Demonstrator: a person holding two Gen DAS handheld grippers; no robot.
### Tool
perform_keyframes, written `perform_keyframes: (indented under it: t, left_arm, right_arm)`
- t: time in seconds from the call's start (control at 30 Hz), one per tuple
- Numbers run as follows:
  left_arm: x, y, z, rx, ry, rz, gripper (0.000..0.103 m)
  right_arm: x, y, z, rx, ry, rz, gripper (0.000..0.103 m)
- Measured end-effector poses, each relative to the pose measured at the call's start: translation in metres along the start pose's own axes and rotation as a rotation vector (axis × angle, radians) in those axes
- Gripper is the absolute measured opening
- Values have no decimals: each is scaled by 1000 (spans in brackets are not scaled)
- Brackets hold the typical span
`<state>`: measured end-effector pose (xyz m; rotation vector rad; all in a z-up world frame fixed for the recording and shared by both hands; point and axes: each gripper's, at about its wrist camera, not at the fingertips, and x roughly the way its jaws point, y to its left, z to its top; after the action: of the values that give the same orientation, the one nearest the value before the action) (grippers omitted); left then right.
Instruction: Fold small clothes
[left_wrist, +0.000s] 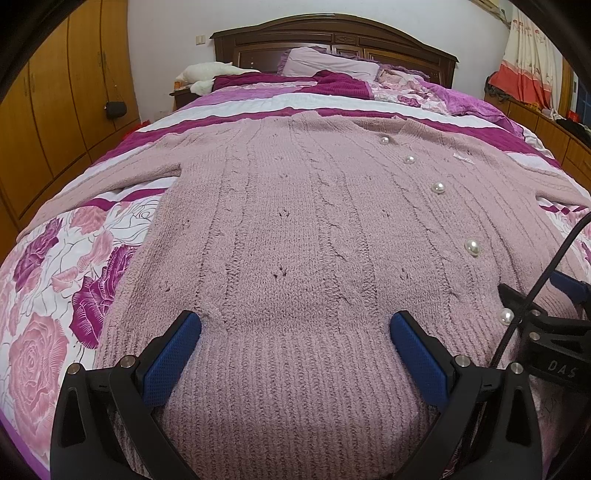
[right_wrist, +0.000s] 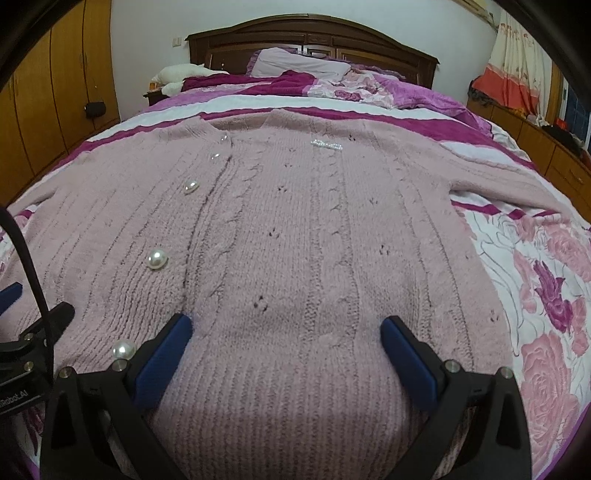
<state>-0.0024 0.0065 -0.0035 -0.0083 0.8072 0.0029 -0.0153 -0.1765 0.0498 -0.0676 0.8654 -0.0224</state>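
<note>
Cardigan (left_wrist: 295, 221) lies flat on the bed (left_wrist: 44, 314), long axis running straight ahead; its ribbed hem sits between the wide-open jaws of left gripper (left_wrist: 295, 328) and right gripper (right_wrist: 286, 328)

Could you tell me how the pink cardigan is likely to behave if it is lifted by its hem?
The cardigan is a soft, thick knit, so it will probably sag and stretch. Its fuzzy surface should grip well. The pearl buttons may add a little weight along the front.
</note>
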Motion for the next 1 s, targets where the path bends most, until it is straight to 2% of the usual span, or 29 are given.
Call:
perform_keyframes:
  t: [0.3,0.87,1.0]
  left_arm:
    - [-1,-1,0,0,0,1,85]
    - [0,0,3,-8,3,-8,85]
    - [1,-5,3,9,5,18,85]
  right_arm:
    - [-1,-1,-1,5,-6,11,103]
    - [-3,3,-1,-8,-2,-24,103]
    - [-4,6,-1,-16,5,-42,103]
